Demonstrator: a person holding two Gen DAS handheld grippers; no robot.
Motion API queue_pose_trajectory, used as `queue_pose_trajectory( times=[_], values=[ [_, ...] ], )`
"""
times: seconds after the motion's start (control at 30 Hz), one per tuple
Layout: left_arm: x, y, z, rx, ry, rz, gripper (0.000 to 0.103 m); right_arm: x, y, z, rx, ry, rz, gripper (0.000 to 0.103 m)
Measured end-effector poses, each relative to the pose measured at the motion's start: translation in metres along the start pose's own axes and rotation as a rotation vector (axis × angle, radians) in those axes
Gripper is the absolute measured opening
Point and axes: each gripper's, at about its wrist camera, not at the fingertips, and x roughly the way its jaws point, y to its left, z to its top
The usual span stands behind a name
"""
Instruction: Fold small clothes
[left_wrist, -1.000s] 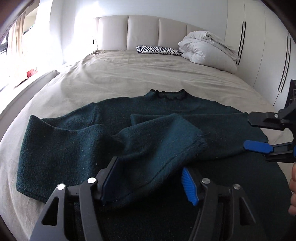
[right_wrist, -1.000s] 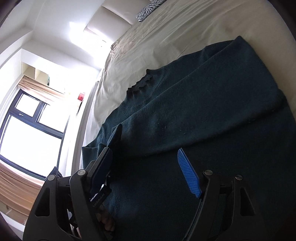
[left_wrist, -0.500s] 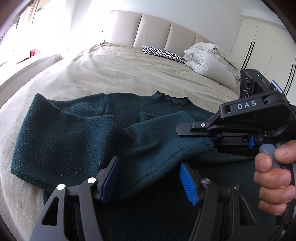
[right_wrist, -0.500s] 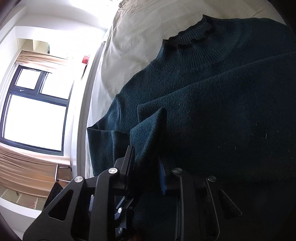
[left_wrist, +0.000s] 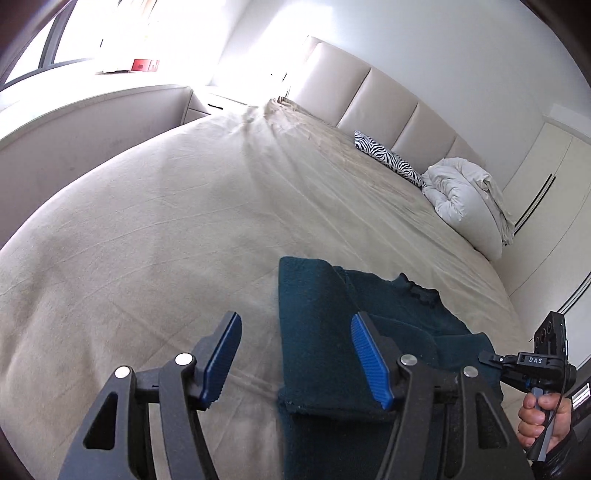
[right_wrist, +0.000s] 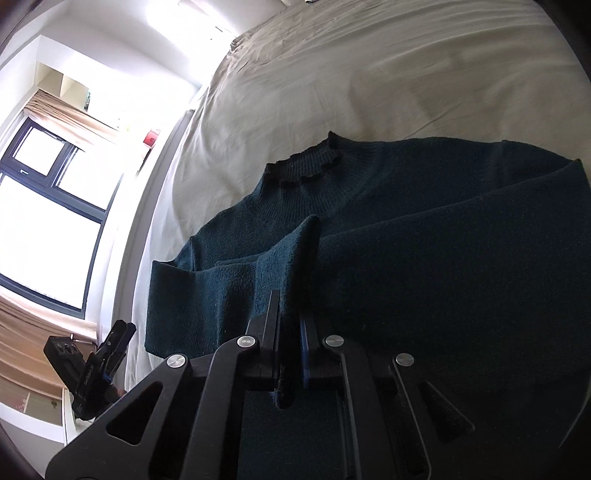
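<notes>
Beige bed (left_wrist: 184, 221); right gripper (right_wrist: 291, 332) fingers pinch sweater (right_wrist: 443, 258) sleeve, pads hidden; left gripper (left_wrist: 295, 354) fingers wide

A wide bed (left_wrist: 184, 206) under a creased beige sheet fills the room. A cream padded headboard (left_wrist: 373, 99) stands against a white wall. Near it lie a zebra pillow (left_wrist: 388, 158) and a bundled white duvet (left_wrist: 465, 199). White wardrobes (left_wrist: 546, 177) stand beside the bed. A dark-framed window (right_wrist: 48, 206) with tan curtains (right_wrist: 70, 118) glares with daylight.
</notes>
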Motion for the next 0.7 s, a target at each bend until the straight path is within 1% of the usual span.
queue_pose_trajectory(
  times=[0.03, 0.13, 0.2, 0.3, 0.33, 0.4, 0.47, 0.53, 0.57, 0.63, 0.7],
  values=[
    [0.008, 0.003, 0.006, -0.005, 0.020, 0.000, 0.057, -0.001, -0.005, 0.001, 0.003, 0.000, -0.007, 0.007],
    [0.033, 0.007, 0.020, -0.022, 0.084, 0.004, 0.057, -0.007, -0.020, -0.005, -0.011, -0.007, -0.042, 0.007],
    [0.052, 0.007, 0.026, -0.024, 0.132, 0.023, 0.057, -0.002, -0.024, -0.009, -0.008, -0.006, -0.048, 0.007],
    [0.074, 0.007, 0.026, -0.025, 0.172, 0.035, 0.057, -0.003, -0.033, -0.013, -0.009, -0.009, -0.070, 0.007],
    [0.081, 0.007, 0.026, -0.022, 0.183, 0.040, 0.053, -0.003, -0.036, -0.012, -0.006, -0.009, -0.075, 0.007],
    [0.088, 0.004, 0.026, -0.017, 0.185, 0.051, 0.051, 0.003, -0.036, -0.013, -0.006, -0.019, -0.087, 0.007],
    [0.094, -0.001, 0.025, 0.000, 0.193, 0.055, 0.046, 0.005, -0.039, -0.012, -0.001, -0.017, -0.088, 0.007],
    [0.100, -0.002, 0.024, 0.010, 0.199, 0.062, 0.031, 0.007, -0.040, -0.012, -0.003, -0.013, -0.100, 0.007],
    [0.102, -0.002, 0.023, 0.015, 0.200, 0.069, 0.028, 0.006, -0.040, -0.013, -0.006, -0.012, -0.105, 0.007],
    [0.105, -0.001, 0.022, 0.020, 0.194, 0.077, 0.016, 0.010, -0.040, -0.014, -0.008, -0.003, -0.116, 0.007],
    [0.107, 0.002, 0.021, 0.017, 0.189, 0.079, 0.013, 0.015, -0.041, -0.017, -0.012, 0.000, -0.125, 0.007]
  ],
)
